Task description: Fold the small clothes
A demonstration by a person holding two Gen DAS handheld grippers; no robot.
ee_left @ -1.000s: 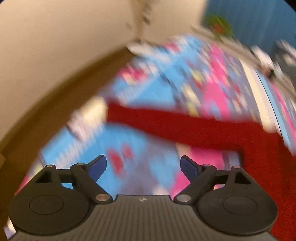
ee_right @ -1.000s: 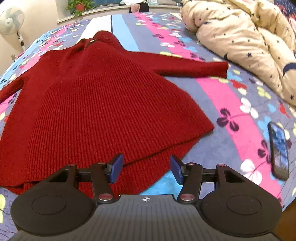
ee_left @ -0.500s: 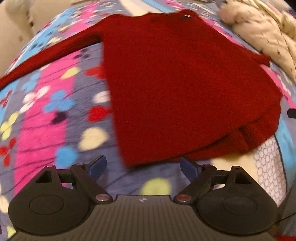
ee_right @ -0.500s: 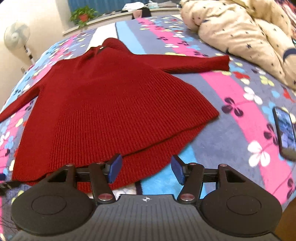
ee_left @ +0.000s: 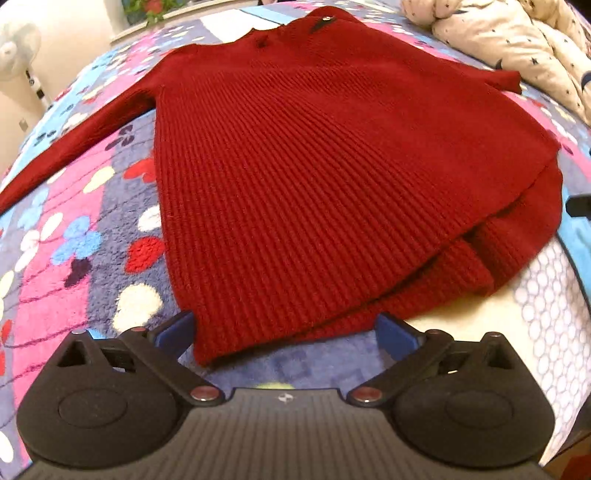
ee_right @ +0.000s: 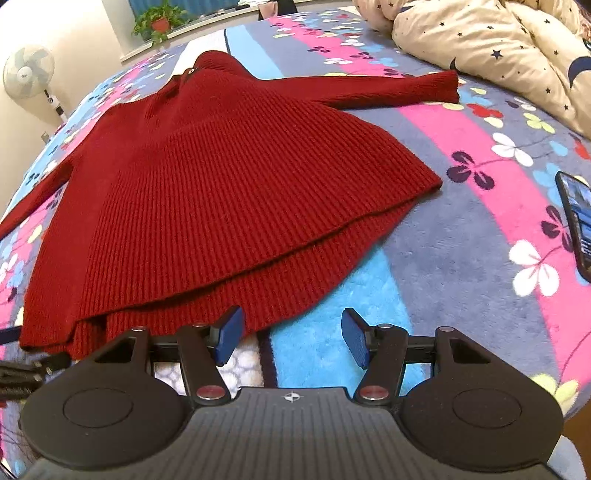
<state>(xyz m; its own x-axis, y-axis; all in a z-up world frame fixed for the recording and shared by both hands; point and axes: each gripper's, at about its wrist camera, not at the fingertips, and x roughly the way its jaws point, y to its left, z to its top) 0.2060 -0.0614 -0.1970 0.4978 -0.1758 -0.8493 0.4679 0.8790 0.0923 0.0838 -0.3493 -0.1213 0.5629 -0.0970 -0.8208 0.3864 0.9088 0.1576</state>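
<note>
A small dark red ribbed sweater (ee_left: 314,166) (ee_right: 221,184) lies flat on a flowered bed cover, neck away from me and both sleeves spread out. My left gripper (ee_left: 286,332) hovers at the hem's near left corner; its jaws are opening, and that corner of the hem lies between the blue pads without being pressed. My right gripper (ee_right: 291,339) stands open just off the hem's right part, its left pad over the hem edge and blue cover between the pads. The right sleeve's cuff (ee_right: 443,86) lies close to a quilt.
A cream star-print quilt (ee_right: 498,48) is heaped at the back right. A phone (ee_right: 576,218) lies on the cover at the right. A standing fan (ee_right: 27,72) and a potted plant (ee_right: 159,20) stand beyond the bed. The bed edge runs just under the grippers.
The left gripper swung from the left sleeve side round to the hem's near left corner and its jaws widened. The right gripper drew back a little from the hem.
</note>
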